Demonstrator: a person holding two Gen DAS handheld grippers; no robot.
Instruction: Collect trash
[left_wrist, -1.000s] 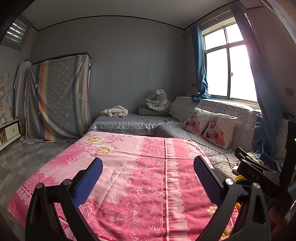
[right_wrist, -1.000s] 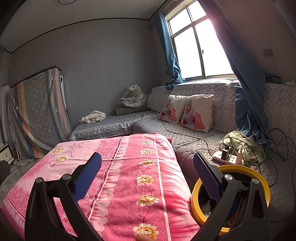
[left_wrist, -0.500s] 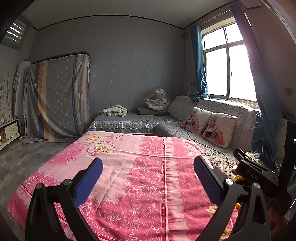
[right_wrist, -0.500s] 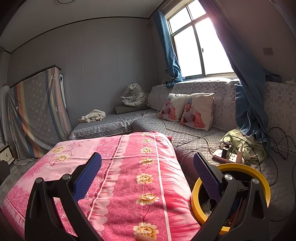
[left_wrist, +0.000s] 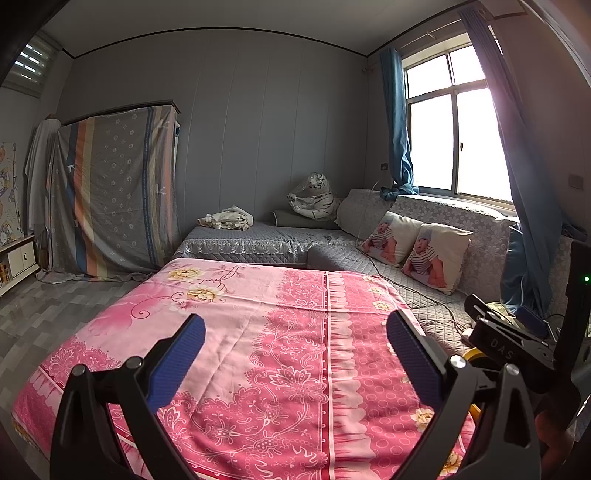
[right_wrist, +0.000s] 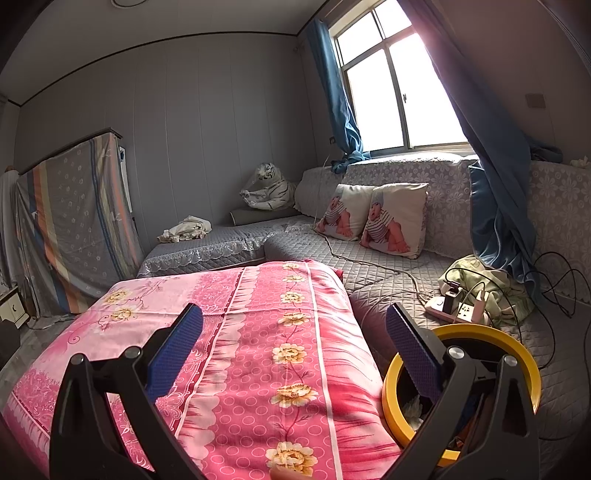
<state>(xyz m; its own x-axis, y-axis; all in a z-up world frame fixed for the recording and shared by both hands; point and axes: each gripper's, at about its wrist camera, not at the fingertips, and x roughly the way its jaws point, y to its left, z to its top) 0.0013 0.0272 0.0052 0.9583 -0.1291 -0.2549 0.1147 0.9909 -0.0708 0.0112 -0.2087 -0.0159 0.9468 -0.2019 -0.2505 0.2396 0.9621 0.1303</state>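
Note:
A yellow-rimmed bin stands at the right of the pink floral cloth, partly behind my right gripper's right finger; some pale scraps lie inside it. My right gripper is open and empty above the pink cloth. My left gripper is open and empty over the same pink cloth. The right gripper's body shows at the right edge of the left wrist view, with a sliver of the yellow bin below it. No loose trash shows on the cloth.
A grey quilted sofa runs along the back and right walls with two baby-print pillows. A power strip with plugs and cables lies on the sofa by a green cloth. A crumpled cloth and a toy tiger lie at the back.
Both views have drifted slightly: the room sits a little lower in the frames. Both grippers stay open and empty.

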